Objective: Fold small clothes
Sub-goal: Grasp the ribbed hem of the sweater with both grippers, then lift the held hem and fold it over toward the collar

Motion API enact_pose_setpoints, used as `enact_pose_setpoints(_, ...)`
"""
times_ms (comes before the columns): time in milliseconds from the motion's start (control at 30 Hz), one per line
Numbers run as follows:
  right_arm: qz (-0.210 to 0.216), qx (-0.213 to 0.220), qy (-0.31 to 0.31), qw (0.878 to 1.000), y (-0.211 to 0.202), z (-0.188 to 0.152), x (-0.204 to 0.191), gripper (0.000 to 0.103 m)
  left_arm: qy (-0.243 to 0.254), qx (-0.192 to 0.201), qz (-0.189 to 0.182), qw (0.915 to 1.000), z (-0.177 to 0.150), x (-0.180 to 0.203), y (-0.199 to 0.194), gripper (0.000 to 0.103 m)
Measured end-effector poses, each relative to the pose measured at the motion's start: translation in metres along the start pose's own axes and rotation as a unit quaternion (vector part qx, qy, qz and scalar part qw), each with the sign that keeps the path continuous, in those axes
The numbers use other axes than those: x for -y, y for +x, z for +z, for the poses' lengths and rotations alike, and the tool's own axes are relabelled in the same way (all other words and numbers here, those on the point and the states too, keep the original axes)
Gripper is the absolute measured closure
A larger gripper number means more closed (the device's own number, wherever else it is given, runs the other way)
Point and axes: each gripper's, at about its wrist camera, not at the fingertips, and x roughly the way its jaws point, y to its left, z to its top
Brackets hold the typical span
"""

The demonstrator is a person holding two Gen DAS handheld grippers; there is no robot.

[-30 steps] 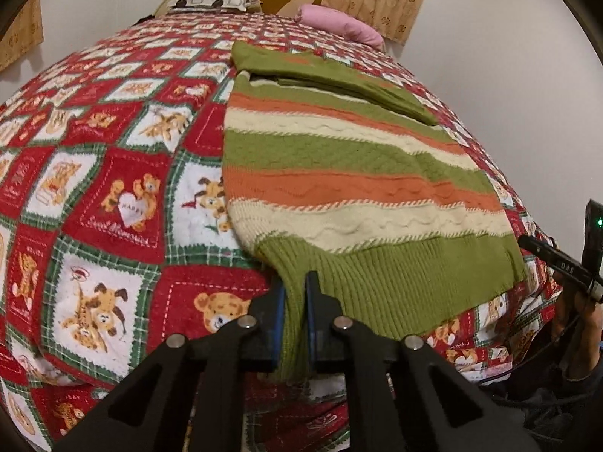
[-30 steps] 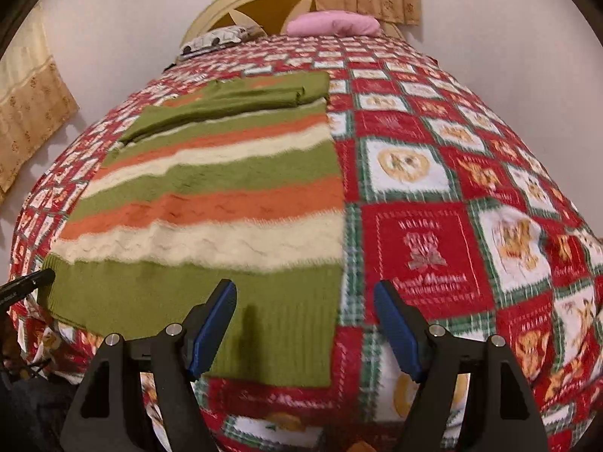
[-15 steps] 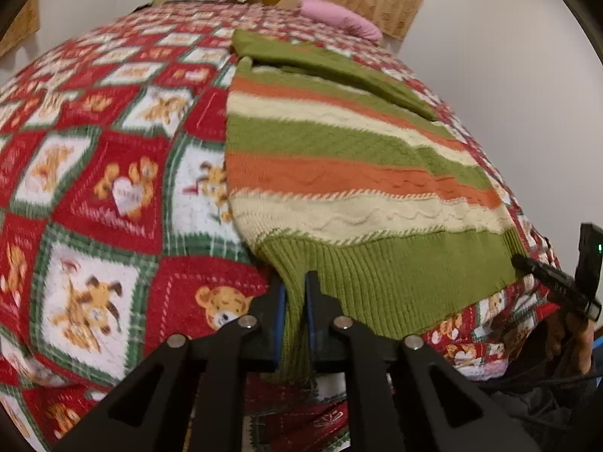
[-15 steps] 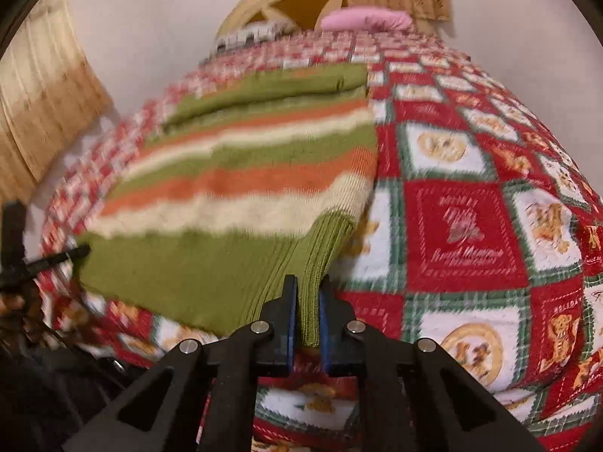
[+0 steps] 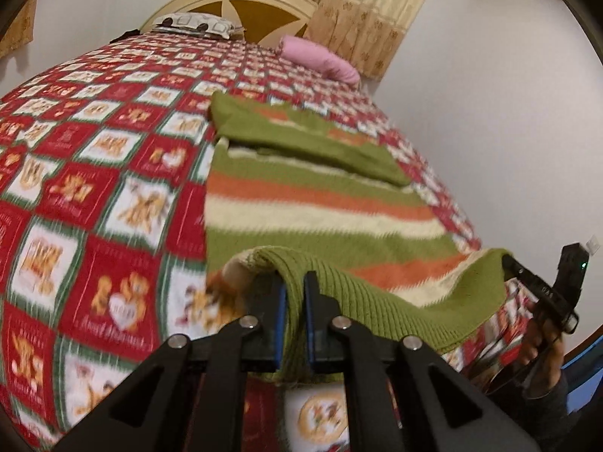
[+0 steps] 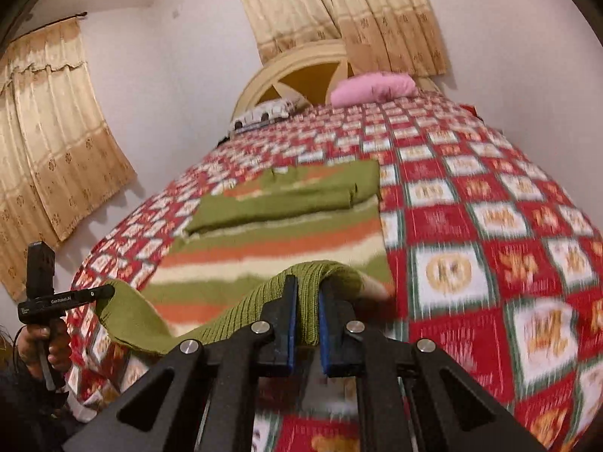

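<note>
Left gripper (image 5: 294,320): jaws clenched on the sweater's green ribbed hem, raised off the bed.
Right gripper (image 6: 306,324): jaws clamped on the hem's other corner, equally lifted.
Sweater (image 5: 316,203): striped green, orange, cream; lies on the quilt (image 5: 94,196), sleeve folded across the top.
Surroundings: pink pillow (image 6: 373,88), headboard (image 5: 241,7).

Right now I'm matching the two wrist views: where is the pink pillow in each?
Left wrist view: the pink pillow lies upper centre-right, at the bed's far end.
Right wrist view: the pink pillow sits upper centre-right, beside the headboard.
Shared landmark: the striped sweater.
</note>
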Motion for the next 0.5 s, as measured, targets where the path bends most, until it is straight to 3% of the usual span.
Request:
enact_pose_setpoints(167, 0.003, 0.02, -0.019, 1.0, 0.01, 0.033, -0.003, 0.094, -0.006, 0.014, -0.022, 0.9996, 0.029, -0.003, 0.004, 0.094)
enact_pose_setpoints(500, 0.016, 0.041, -0.023, 0.999, 0.049, 0.11, -0.001, 0.094, 0.004, 0.05, -0.025, 0.9984, 0.097, -0.007, 0.023, 0.095)
